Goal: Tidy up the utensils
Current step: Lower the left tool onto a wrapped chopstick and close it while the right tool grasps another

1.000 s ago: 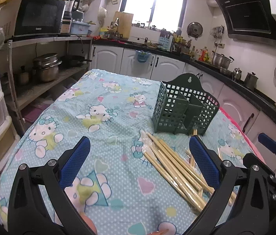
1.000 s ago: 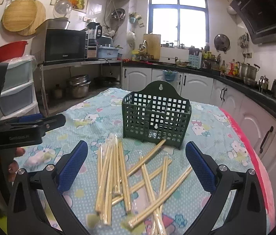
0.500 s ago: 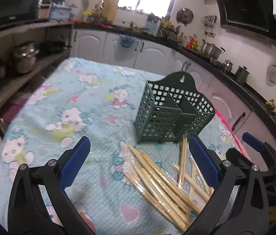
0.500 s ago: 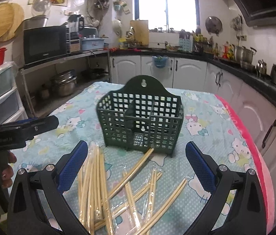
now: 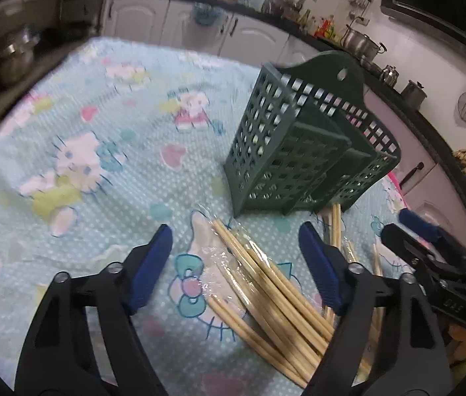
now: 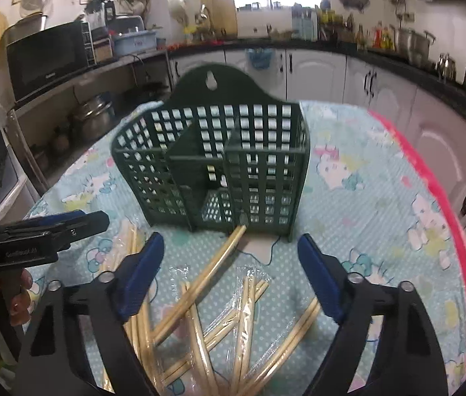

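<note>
A dark green lattice utensil holder [image 5: 308, 151] stands upright on the table; it fills the middle of the right wrist view [image 6: 213, 168] and looks empty. Several wooden chopsticks in clear plastic wrap [image 5: 266, 283] lie scattered in front of it, and they show in the right wrist view [image 6: 206, 310] too. My left gripper [image 5: 236, 264] is open and empty just above the left bundle. My right gripper [image 6: 229, 274] is open and empty above the chopsticks near the holder's base. Each gripper shows in the other's view, the right one [image 5: 431, 250] and the left one [image 6: 41, 237].
The table has a light blue cartoon-print cloth [image 5: 84, 151] with a pink edge on the right [image 6: 444, 204]. Kitchen counters with pots [image 6: 414, 43], a microwave [image 6: 48, 59] and white cabinets [image 6: 322, 72] surround the table.
Both grippers have moved forward and down toward the chopsticks and the holder, which now look larger. Both stay open and empty.
</note>
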### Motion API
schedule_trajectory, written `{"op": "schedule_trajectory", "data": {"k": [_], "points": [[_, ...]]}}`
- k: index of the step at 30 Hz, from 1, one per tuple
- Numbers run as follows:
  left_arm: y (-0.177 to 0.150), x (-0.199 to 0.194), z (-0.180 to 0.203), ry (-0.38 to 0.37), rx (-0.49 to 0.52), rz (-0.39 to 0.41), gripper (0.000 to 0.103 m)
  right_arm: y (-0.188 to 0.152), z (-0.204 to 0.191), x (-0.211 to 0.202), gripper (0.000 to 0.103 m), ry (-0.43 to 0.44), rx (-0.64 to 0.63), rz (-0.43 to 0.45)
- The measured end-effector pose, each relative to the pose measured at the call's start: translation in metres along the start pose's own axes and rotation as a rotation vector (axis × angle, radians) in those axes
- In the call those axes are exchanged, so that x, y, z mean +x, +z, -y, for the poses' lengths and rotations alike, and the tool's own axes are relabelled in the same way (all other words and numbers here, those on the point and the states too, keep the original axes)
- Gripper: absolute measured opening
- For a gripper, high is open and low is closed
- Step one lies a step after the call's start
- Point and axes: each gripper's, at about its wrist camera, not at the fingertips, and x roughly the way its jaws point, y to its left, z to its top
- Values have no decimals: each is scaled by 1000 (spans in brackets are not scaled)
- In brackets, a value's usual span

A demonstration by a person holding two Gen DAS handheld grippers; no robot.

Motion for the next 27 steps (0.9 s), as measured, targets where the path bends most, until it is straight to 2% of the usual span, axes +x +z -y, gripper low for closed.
{"op": "schedule_trajectory", "data": {"k": [7,10,17,27], "points": [[11,32,-10,-70,-48,-78,49,-1,6,32,63,7,25,-82],[14,41,-15,-97,-70,-99,44,0,8,40,61,15,42,-100],[17,53,-26,-138,-109,-126,39,4,10,54,58,37,61,-132],[16,56,-33,-156,-101,-124,30,9,18,73,44,92,133,-193]]}}
